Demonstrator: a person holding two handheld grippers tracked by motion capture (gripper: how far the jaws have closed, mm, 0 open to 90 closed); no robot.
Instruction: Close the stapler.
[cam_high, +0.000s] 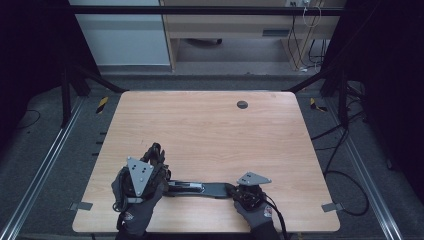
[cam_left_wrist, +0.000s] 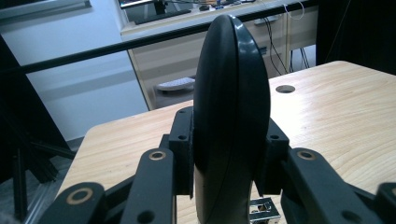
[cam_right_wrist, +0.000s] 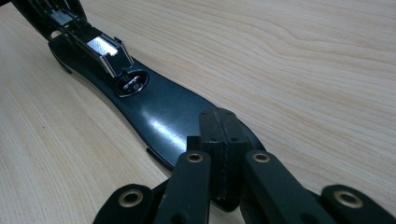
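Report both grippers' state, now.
Left gripper: shut on one end of the long black part.
Right gripper: jaws shut, pressing down on its other end.

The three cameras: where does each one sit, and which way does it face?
High view: above the person's side, looking forward and down on the wooden table; both gloved hands show.
Left gripper view: on the left gripper, facing the far table edge, jaws clamping the black stapler.
Right gripper view: on the right gripper, looking along the stapler.
All views share the stapler.

The right gripper (cam_right_wrist: 219, 135), jaws pressed together, rests on a black stapler (cam_right_wrist: 154, 109) lying on the wooden table (cam_right_wrist: 303, 60).
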